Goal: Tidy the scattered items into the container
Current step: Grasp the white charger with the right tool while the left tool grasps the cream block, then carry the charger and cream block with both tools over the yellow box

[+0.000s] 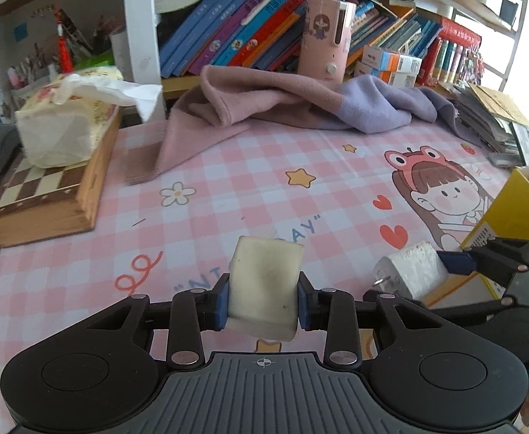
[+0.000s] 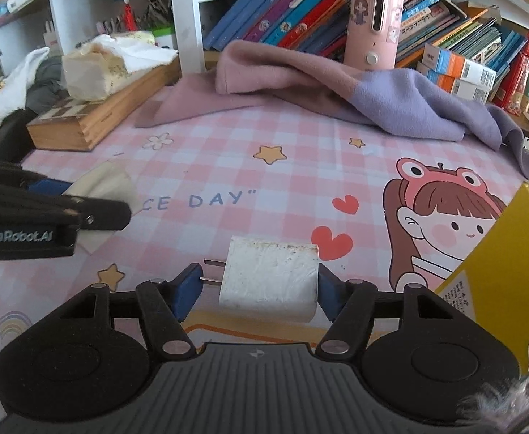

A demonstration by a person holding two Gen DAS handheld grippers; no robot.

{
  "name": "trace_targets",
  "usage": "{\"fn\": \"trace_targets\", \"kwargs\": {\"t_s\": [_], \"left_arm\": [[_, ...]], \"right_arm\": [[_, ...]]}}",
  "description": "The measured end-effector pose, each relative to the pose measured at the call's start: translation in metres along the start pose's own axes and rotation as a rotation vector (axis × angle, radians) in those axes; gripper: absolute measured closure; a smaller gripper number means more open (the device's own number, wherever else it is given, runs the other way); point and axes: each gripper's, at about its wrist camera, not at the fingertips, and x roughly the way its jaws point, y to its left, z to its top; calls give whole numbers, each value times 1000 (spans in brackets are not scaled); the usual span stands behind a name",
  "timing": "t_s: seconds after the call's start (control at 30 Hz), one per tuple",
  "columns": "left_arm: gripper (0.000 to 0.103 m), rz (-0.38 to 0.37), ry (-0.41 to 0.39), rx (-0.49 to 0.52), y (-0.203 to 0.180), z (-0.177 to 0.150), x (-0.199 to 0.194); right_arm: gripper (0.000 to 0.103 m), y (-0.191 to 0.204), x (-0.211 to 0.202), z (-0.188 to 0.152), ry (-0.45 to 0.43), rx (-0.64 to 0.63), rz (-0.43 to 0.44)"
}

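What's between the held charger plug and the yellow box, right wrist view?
Nothing: only bare pink checked tablecloth with its cartoon-girl print separates the charger plug from the yellow box, as the right wrist view shows.

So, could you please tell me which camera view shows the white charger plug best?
The right wrist view: the charger plug sits centred between the right gripper's pads, both metal prongs showing. The left wrist view shows it only small, at the right edge, partly hidden behind the left gripper.

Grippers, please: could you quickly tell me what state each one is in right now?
Left gripper: closed on the off-white block.
Right gripper: around the white charger; right pad touches, left pad contact unclear.
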Motion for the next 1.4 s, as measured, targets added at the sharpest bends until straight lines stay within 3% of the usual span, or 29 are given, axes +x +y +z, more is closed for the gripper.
{"fn": "trace_targets", "kwargs": {"t_s": [0.6,1.1,1.4], "left_arm": [[71,-54,-90,-18,-22,-48,-107],[71,-61,-104,-73,-43,-134,-206],[72,-99,-103,-96,-62,-178,-236]], "right_arm": [[40,15,-109,-34,-69,-34,62],[40,38,-197,-106,-20,-59,109],[40,50,-243,-141,-30,-80,108]]}}
